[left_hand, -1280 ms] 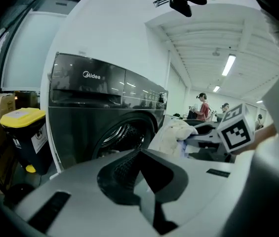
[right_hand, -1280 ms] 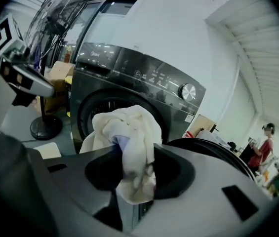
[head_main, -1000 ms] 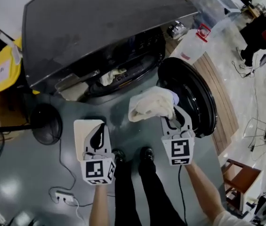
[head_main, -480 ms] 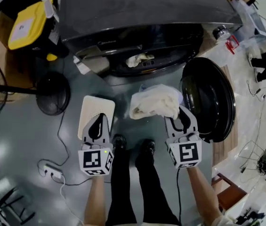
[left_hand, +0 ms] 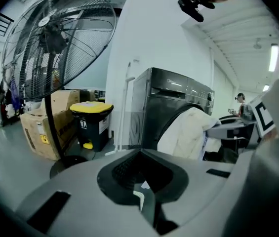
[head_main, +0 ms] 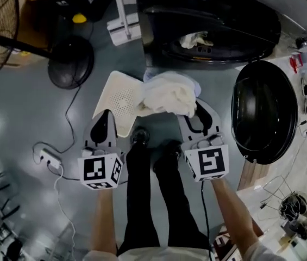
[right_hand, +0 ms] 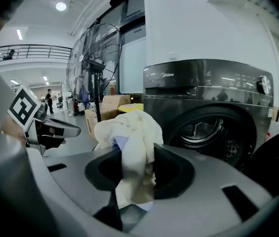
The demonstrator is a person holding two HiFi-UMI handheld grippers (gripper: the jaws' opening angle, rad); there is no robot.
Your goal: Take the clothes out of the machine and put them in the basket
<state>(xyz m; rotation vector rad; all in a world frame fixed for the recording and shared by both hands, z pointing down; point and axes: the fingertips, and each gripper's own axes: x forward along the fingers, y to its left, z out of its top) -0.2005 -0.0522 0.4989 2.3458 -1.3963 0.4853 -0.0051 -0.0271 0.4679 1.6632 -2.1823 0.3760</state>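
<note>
- My right gripper [head_main: 195,111] is clamped on a cream cloth [head_main: 167,94]. The bundle bulges out past my fingertips and a tail hangs down between them, so I grip firmly enough that nothing slips loose.
- My left gripper [head_main: 104,119] is closed on nothing, its fingers pressed together. It has no job here, so I carry it beside the right one, clear of the cloth.
- The white basket [head_main: 118,99] sits on the floor just ahead of my left fingertips, and the cloth hangs at the basket's right edge. I judge that a short reach to the left would put it over the opening.
- The machine [head_main: 224,15] is well beyond both sets of fingertips, with its door [head_main: 264,110] swung open to the right of my right fingers. I take it the door is left open because a second garment [head_main: 193,38] lies in the drum mouth, waiting for another trip.
</note>
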